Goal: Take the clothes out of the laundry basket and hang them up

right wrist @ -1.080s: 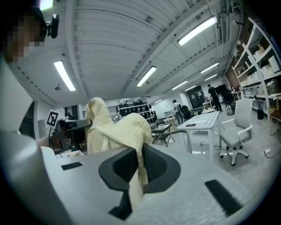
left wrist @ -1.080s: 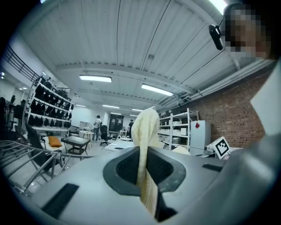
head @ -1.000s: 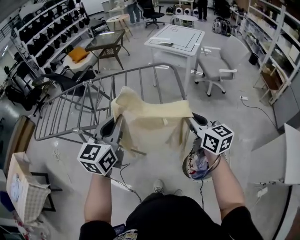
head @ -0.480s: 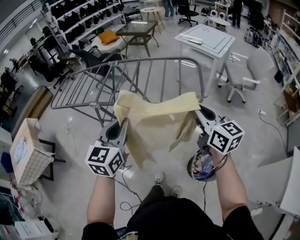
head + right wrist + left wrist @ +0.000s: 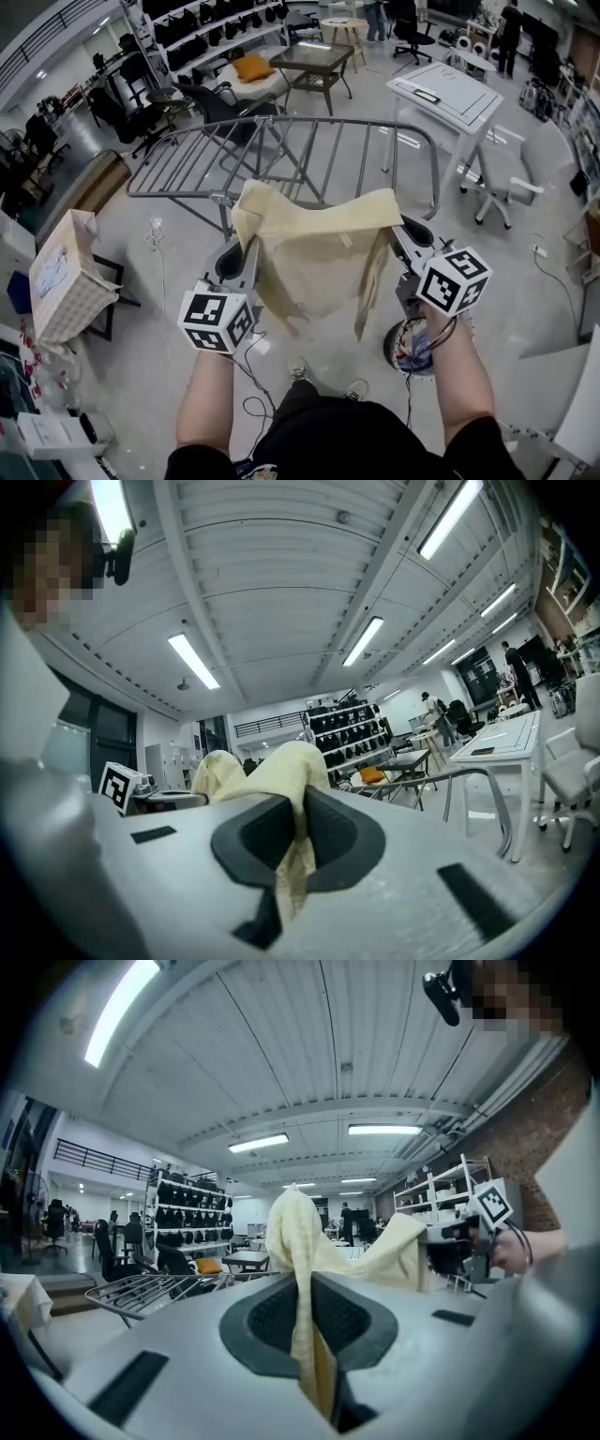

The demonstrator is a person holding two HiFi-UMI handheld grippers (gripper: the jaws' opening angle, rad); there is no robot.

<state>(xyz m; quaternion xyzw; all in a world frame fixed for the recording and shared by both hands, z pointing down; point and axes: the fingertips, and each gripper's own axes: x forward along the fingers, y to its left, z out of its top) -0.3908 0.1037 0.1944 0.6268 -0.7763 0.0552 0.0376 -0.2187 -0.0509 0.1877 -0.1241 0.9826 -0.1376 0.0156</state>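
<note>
Seen from above, a person holds a pale yellow garment spread between two tools in the middle of the head view. The left hand-held gripper is clamped on the garment's upper left corner. Its own view shows the cloth pinched in the thin slit between the dark pads. The right hand-held gripper is closed the same way on the upper right corner, with a fold of cloth trailing out below its jaws. The garment hangs in the air, near the metal drying rack that fills the upper middle of the frame, and does not appear to touch it. The step in hand looks like carrying the garment to the rack. To do it well, both grips should hold firm and the top edge should be kept level and lightly taut. The cloth should be lifted clear over the near rail and let go only once its weight rests on the bars. The ragged lower hem could snag on the way. The laundry basket, at lower right, is mostly hidden behind the right wrist, so what remains in it cannot be told. The garment covers part of the rack's near rail, and what kind of garment it is stays unclear.
</note>
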